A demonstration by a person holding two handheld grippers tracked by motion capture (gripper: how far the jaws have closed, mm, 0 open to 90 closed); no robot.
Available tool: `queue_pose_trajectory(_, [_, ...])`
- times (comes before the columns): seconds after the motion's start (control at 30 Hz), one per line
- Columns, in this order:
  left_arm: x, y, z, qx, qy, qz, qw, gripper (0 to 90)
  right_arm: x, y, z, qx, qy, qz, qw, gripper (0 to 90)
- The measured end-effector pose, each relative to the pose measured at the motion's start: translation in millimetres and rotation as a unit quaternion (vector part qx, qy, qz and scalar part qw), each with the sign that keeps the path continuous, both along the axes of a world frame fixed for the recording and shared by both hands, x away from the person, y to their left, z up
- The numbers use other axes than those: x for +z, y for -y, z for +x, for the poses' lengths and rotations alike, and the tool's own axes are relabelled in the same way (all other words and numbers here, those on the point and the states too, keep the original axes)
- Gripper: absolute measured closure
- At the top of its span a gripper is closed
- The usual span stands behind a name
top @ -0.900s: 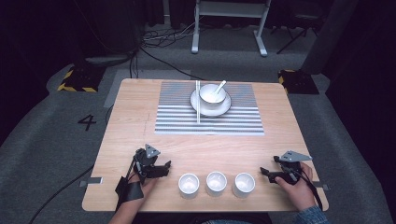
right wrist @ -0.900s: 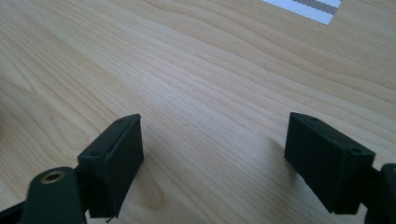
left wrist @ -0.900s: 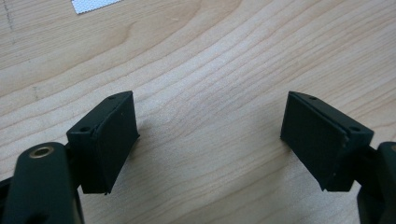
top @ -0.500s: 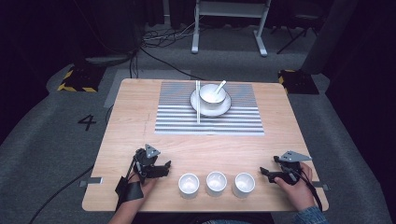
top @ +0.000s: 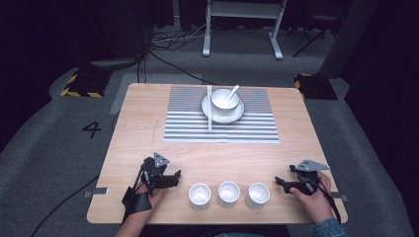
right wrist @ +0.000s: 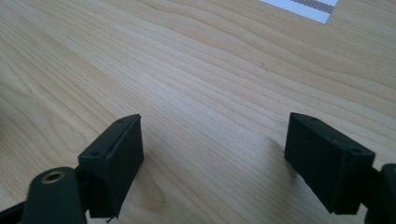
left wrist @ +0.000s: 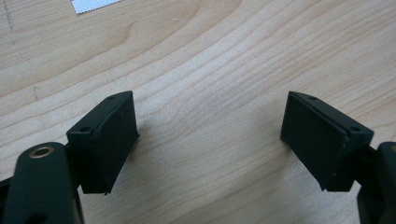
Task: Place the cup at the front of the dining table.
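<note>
I held the left hand-held gripper (top: 170, 177) with jaws apart, empty, on the counter (top: 148, 128). The nearest cup (top: 199, 195) stood just beside it, toward the right hand-held gripper (top: 282, 183), likewise apart and empty.

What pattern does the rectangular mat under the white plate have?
The rectangular mat has grey and white stripes running across it, seen best in the high view.

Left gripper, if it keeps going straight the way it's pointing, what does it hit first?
Probably the nearest cup. The left gripper rests open on the table, jaws aimed toward the row of three cups; exact line and height are hard to judge.
</note>
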State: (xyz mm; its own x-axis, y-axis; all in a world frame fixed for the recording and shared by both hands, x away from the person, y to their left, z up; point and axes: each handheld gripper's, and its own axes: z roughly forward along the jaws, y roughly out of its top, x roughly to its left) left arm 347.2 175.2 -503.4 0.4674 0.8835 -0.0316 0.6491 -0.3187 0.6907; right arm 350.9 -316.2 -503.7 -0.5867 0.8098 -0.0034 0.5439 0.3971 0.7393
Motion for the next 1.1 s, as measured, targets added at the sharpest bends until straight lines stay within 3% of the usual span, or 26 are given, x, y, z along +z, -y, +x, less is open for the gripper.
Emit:
queue_pose_trajectory(0.13, [0.0,-0.1,0.1,0.000,0.001,0.000,1.0000,18.9,2.4,-1.3,-1.4,-0.023,-0.010,-0.004,0.9997,23.0])
queue_pose_trajectory(0.2, [0.0,-0.1,0.1,0.000,0.000,0.000,1.0000,18.9,13.4,-0.5,-2.7,-0.040,-0.018,0.005,0.9990,25.0])
queue_pose_trajectory(0.63, [0.0,-0.1,0.1,0.000,0.000,0.000,1.0000,18.9,62.3,-3.9,-14.7,-0.039,0.000,0.030,0.9988,24.9])
queue_pose_trajectory(1.1, [0.0,0.0,0.1,0.000,0.000,0.000,1.0000,18.9,109.4,-14.6,-31.8,-0.045,0.029,0.028,0.9982,25.4])
